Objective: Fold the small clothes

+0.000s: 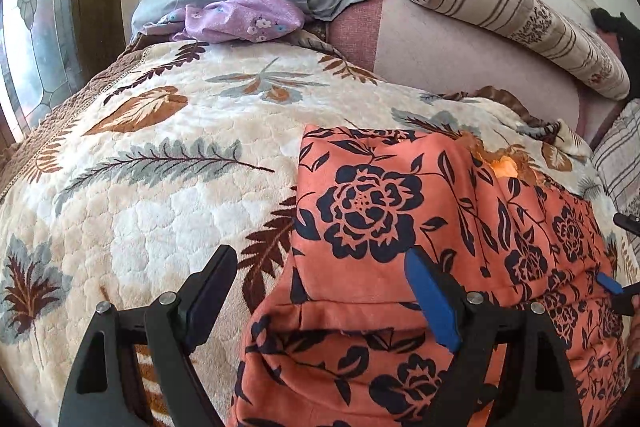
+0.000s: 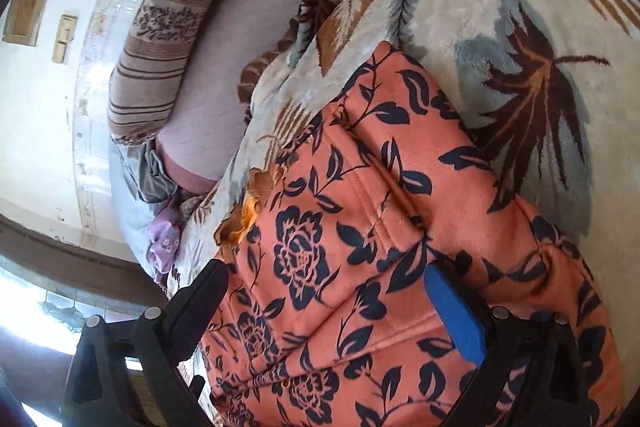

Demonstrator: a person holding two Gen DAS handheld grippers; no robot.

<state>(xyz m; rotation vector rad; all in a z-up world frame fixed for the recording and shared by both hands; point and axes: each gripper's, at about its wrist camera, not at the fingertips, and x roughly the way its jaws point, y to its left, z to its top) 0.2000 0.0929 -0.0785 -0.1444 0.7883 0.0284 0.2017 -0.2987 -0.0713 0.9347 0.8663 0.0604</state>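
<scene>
On a quilted leaf-print blanket, an orange garment with navy roses, partly folded, lying toward the near right. Left gripper spread wide over its near hem, nothing pinched; right gripper likewise agape above the cloth (fingers straddling, not clamping). Best done, by judgement, by nipping one layer only at the hem, lifting low, laying edge to edge. Fabric plush, brushed, soft-creased; bedding padded and pebbled; striped bolster cylindrical beyond.
</scene>
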